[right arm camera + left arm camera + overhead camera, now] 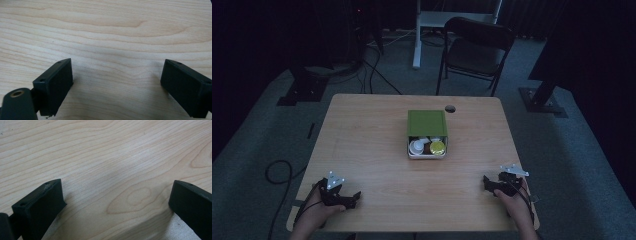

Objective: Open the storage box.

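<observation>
On the wooden bench [372,150] a white box [427,154] with a green lid [427,123] slid partly back sits near the middle, showing a white bottle [417,145] and a yellow cap [438,147] inside. The left hand-held gripper [354,196] rests at the near left corner and the right hand-held gripper [487,181] at the near right, both well apart from the box. Each gripper view shows its jaws spread wide over bare wood, holding nothing; a dark chair [477,50] stands beyond the bench.
</observation>
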